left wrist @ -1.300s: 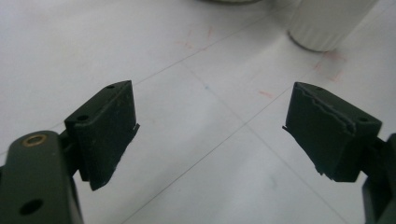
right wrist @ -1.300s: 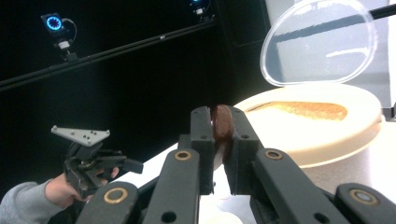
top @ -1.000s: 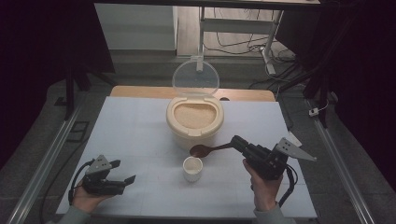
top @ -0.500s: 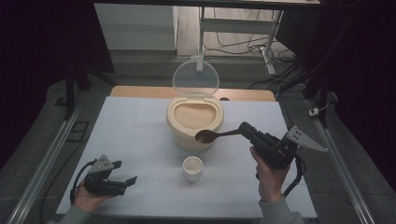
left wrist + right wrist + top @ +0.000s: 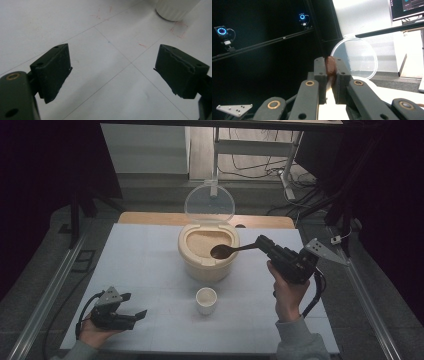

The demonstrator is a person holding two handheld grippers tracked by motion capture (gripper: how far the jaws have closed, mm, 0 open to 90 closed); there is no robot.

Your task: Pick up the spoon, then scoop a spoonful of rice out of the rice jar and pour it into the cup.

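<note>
I am holding the brown spoon (image 5: 231, 251) clamped by its handle in my right tool (image 5: 263, 243), its bowl hovering over the grain in the open tan container (image 5: 206, 268). If I am tilting it on the way to the small white cup (image 5: 206, 300), grain may be spilling onto the tabletop (image 5: 150, 265). My left tool (image 5: 135, 314) is resting wide and empty near the front edge.

The left gripper (image 5: 112, 75) hangs low over the white tabletop (image 5: 75, 30), its two black jaws spread wide with bare surface between them. The left-hand jaw rises from the bottom corner, a brass-coloured rivet on the link behind it; the right-hand jaw shows a chipped, ragged edge. Thin seam lines cross the tabletop between the jaws, and faint red marks dot it farther off. At the top edge sits the ribbed base of a white cup (image 5: 175, 10), well apart from both jaws.
</note>
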